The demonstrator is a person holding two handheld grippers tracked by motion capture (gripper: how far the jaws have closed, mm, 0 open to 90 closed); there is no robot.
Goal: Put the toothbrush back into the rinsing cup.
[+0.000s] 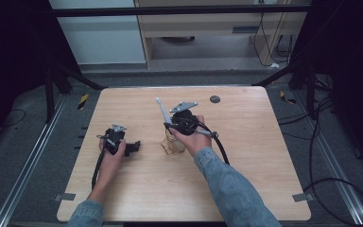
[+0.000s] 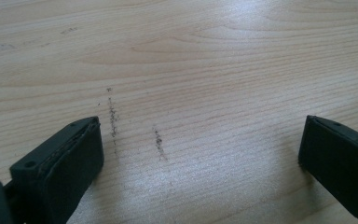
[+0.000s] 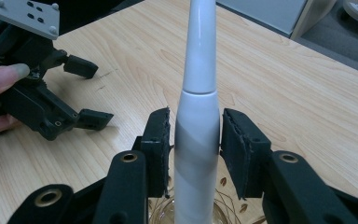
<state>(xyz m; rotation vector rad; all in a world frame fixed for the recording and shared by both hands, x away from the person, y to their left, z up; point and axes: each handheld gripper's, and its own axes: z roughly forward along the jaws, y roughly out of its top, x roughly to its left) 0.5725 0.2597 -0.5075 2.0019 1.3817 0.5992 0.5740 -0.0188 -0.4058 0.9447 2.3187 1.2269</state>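
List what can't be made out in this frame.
- Toothbrush head: cut off by the top edge, right gripper view; too small in high view.
- Glass cup: base cut off by the bottom edge, behind the right gripper.
- Dark disc on the table: too small to identify.

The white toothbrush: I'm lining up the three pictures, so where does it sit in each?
High view: the white toothbrush slants up at table centre, in the right gripper.
Left gripper view: not in it.
Right gripper view: upright at centre, between the jaws, over a glass cup.
Shared landmark: the left gripper.
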